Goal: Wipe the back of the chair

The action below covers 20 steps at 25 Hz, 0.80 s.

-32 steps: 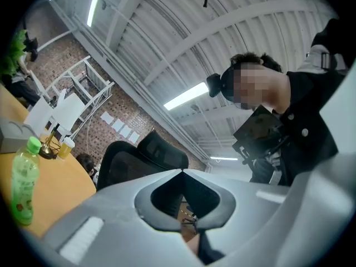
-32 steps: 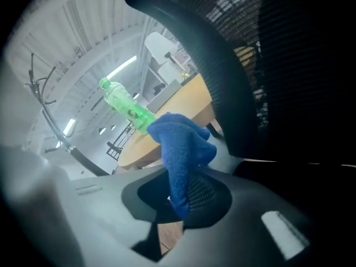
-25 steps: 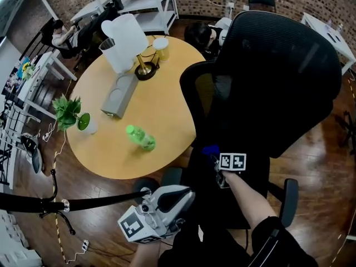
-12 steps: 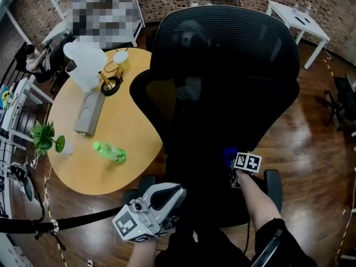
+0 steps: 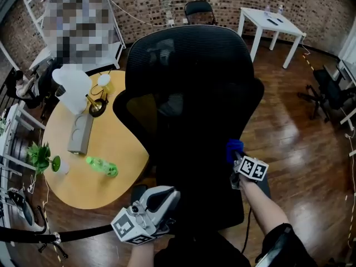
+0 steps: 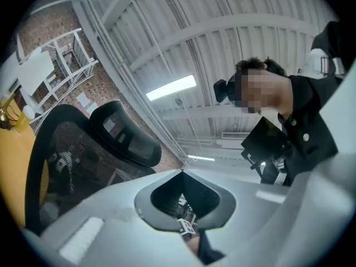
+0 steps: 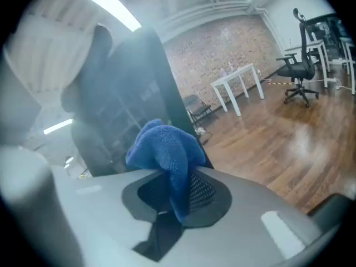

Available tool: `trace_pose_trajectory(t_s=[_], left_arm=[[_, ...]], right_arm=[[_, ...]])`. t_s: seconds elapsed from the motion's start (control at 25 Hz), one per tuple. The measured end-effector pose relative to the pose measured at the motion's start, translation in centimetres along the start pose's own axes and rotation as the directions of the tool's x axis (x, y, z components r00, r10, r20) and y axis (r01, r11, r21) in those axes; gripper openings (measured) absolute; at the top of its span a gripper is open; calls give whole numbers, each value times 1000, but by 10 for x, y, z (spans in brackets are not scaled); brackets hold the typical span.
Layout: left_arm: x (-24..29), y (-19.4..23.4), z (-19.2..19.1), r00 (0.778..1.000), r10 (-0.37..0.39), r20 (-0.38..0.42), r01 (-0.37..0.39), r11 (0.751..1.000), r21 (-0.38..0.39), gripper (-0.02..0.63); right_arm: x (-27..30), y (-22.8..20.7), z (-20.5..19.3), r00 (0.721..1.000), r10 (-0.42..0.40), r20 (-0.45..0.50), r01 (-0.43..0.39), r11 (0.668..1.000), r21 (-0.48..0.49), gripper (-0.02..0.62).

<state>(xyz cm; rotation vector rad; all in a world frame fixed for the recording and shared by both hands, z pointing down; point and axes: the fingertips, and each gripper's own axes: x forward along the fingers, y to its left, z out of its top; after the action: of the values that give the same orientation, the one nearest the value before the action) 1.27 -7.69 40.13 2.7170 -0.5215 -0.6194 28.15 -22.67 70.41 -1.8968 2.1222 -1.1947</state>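
The right gripper [image 5: 236, 157] pinches a blue cloth [image 5: 233, 147] beside the chair back [image 5: 189, 82] for wiping; the left gripper [image 5: 166, 200] hangs closed, empty.

My black mesh chair [image 5: 189, 93] stands upright with its tall back turned toward me. A bunched blue cloth [image 5: 234, 147] sits pinched in my right claw [image 7: 177, 199], close by the backrest's lower right edge.

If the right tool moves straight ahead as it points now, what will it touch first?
Probably the chair back, near its right edge; the blue cloth clamped in the right tool would arrive first. Depth is unclear.
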Motion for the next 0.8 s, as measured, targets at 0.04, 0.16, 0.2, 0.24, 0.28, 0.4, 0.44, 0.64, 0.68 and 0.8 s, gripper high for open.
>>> trace_pose_trajectory(t_s=[0.04, 0.16, 0.2, 0.24, 0.28, 0.4, 0.44, 0.64, 0.68, 0.8], left_arm=[[2, -4, 3, 1000, -5, 1, 5, 1000, -11, -8], [7, -23, 17, 999, -37, 21, 38, 998, -48, -8], [9, -31, 24, 998, -57, 30, 58, 997, -44, -8], [11, -39, 31, 996, -78, 39, 80, 996, -32, -8], [13, -47, 39, 994, -100, 49, 101, 995, -18, -8], [17, -71, 66, 984, -153, 94, 151, 988, 31, -8], [18, -78, 73, 979, -171, 110, 167, 985, 43, -8], [8, -98, 103, 958, -212, 192, 207, 977, 46, -8], [5, -101, 107, 955, -216, 203, 210, 976, 51, -8], [-2, -107, 113, 955, -218, 202, 205, 975, 83, -8]], right_arm=[[-16, 21, 17, 996, 68, 50, -68, 998, -1, 54], [-82, 92, 59, 940, 283, 189, -290, 957, 6, 54], [-107, 114, 69, 910, 341, 236, -355, 935, 18, 54], [-133, 137, 78, 868, 406, 287, -432, 902, 31, 54], [-160, 164, 88, 809, 481, 339, -520, 853, 29, 54], [-239, 245, 116, 589, 682, 434, -729, 680, -80, 54], [-262, 267, 123, 523, 724, 450, -767, 630, -123, 54], [-323, 328, 126, 367, 821, 437, -818, 508, -269, 54], [-327, 334, 123, 353, 833, 426, -825, 492, -278, 54], [-333, 352, 118, 319, 854, 412, -851, 450, -273, 54]])
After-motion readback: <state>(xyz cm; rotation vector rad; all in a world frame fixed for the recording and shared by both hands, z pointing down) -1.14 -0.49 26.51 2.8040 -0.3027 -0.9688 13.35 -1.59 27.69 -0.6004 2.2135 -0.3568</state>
